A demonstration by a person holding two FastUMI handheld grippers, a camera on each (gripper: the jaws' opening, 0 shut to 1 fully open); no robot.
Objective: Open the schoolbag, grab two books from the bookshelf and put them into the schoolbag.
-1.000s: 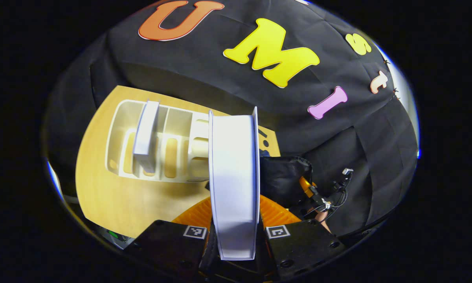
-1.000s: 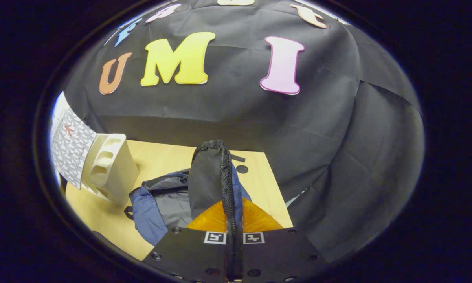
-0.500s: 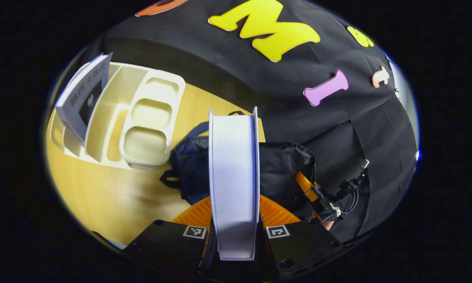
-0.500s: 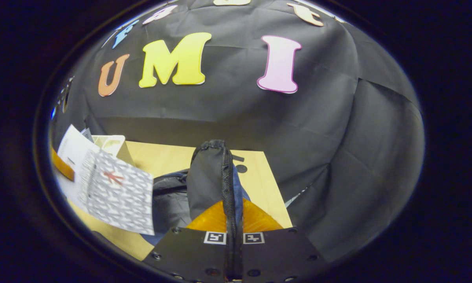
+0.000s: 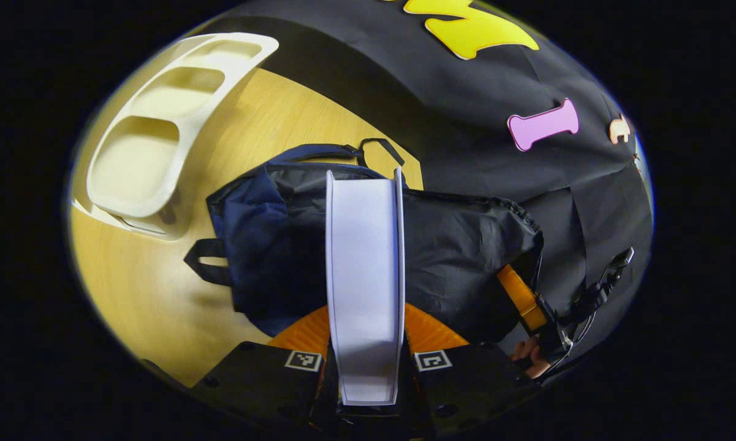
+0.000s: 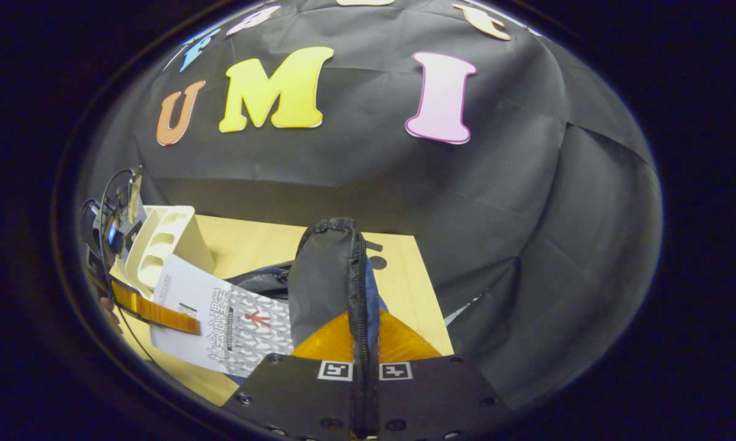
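Left gripper (image 5: 364, 343) clamps book (image 5: 364, 269) — over schoolbag (image 5: 459, 257).

Matt cloth schoolbag (image 5: 466, 245), smooth plastic bookshelf (image 5: 141, 165), paper book (image 5: 364, 275), wood-grain table (image 5: 159, 294).

In the left gripper view, the book (image 5: 364, 288) stands edge-on between the left gripper's (image 5: 365, 343) fingers, above the open schoolbag (image 5: 459, 257) lying on the table (image 5: 153, 294). The bookshelf (image 5: 153, 135) stands on the table, left of the schoolbag. The right gripper (image 5: 530, 306) grips the schoolbag's right edge.
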